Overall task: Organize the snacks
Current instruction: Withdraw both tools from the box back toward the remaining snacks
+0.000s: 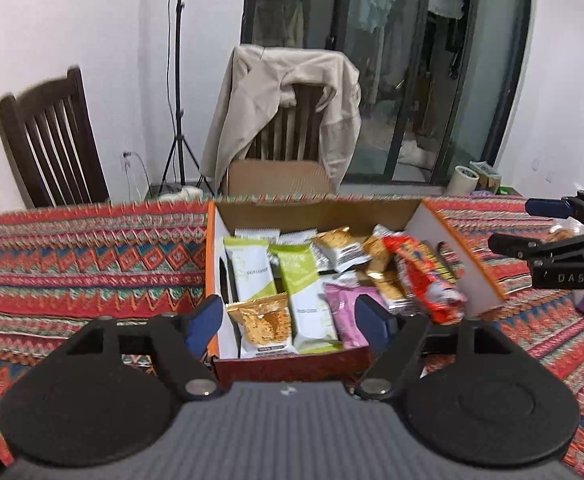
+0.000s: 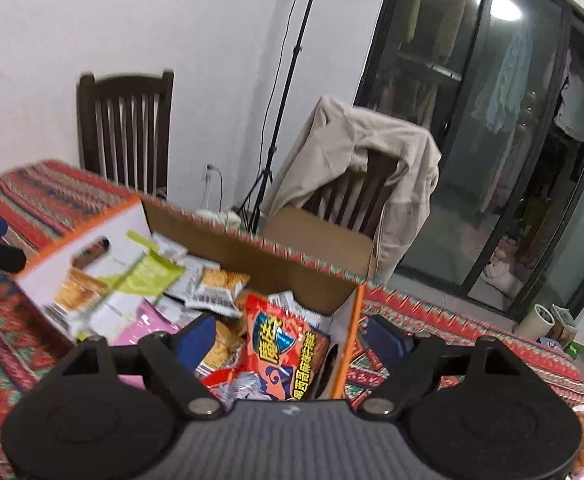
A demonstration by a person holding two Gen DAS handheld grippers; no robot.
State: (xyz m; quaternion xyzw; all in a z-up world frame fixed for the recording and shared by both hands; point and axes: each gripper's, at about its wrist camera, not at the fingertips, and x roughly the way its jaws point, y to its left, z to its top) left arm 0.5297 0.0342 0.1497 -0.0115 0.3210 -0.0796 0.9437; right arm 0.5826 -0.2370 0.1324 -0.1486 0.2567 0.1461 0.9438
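Centre of the left wrist view: an open cardboard box (image 1: 455, 258) stands on the table (image 1: 84, 256), which is covered by a red patterned cloth.
Box contents: snack packets lie loose inside; two green and white packets (image 1: 252, 276) on the left, a gold cracker packet (image 1: 262, 322) at the lower left, a pink packet (image 1: 347, 312) beside them, a red packet (image 1: 423, 280) leaning toward the right wall.
Left hand-held gripper (image 1: 292, 320): at the bottom of its own view, above the near edge of the box; its blue fingers stand well apart and nothing is pressed between them.
Right hand-held gripper (image 2: 295, 340): at the bottom of its own view, over the right-hand end of the box; fingers parted wide, gripping nothing, with the red packet (image 2: 280, 344) lying below the gap and the box's orange-edged wall (image 2: 351, 336) just inside the right finger.
Right edge of the left wrist view: the right hand-held gripper (image 1: 539, 226) shows side-on, beside the box.
Background: a dark wooden chair (image 1: 48, 140) at upper left, a second chair draped with a beige jacket (image 1: 284, 100) behind the box, a tripod stand (image 1: 178, 80) between them.
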